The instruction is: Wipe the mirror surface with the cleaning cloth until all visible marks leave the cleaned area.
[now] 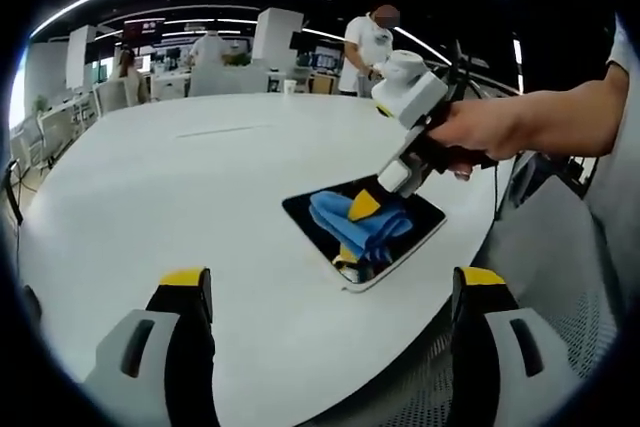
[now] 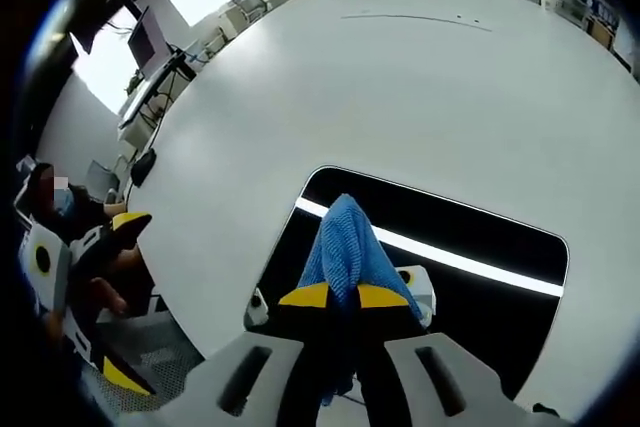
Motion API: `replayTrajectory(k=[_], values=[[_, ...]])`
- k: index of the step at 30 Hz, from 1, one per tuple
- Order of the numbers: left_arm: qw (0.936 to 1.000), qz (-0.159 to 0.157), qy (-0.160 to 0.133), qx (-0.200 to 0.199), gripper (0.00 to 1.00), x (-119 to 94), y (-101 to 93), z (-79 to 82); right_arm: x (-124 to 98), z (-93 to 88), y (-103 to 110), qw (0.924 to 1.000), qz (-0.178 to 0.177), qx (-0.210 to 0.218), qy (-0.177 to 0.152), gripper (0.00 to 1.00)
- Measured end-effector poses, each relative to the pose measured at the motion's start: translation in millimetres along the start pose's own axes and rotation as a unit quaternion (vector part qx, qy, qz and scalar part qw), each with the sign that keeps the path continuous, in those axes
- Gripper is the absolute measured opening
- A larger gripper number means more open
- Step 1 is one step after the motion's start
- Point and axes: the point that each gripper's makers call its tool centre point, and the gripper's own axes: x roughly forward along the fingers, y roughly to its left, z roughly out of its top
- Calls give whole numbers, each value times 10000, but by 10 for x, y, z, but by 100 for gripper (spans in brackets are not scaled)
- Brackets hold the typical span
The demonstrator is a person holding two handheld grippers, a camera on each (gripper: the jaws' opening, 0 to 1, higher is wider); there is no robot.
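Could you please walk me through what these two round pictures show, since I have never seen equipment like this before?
There is no robot here: a person holds a two-jaw hand tool in each hand, and a fisheye camera rides on each tool.

The left gripper view looks across a large white table. The left gripper hangs open over the table edge, holding nothing. Across from it, the person's hand holds the right gripper down on a dark rectangular mirror lying flat on the table.

The right gripper view looks down along that tool's own jaws. The right gripper is shut on a blue cleaning cloth, pressing it on the mirror, which reflects a ceiling light strip.

People stand in the background.
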Motion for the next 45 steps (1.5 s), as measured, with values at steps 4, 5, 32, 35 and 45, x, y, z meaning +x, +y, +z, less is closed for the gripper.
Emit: replayTrajectory(k=[4, 5, 32, 35, 45], values=[[10000, -4, 3, -2, 99, -2, -6, 4, -40, -35, -87, 10000, -12, 68, -15, 3], [10000, -4, -2, -8, 99, -2, -6, 5, -47, -41, -105, 10000, -14, 92, -18, 3], [9999, 10, 131, -13, 99, 11, 12, -46, -261, -203, -582, 9995, -212, 239, 6, 3], [9999, 4, 150, -27, 99, 17, 14, -56, -275, -210, -626, 9994, -218, 261, -2, 3], [9999, 28, 135, -24, 99, 14, 18, -50, -358, -265, -806, 9986, -236, 470, -33, 3]])
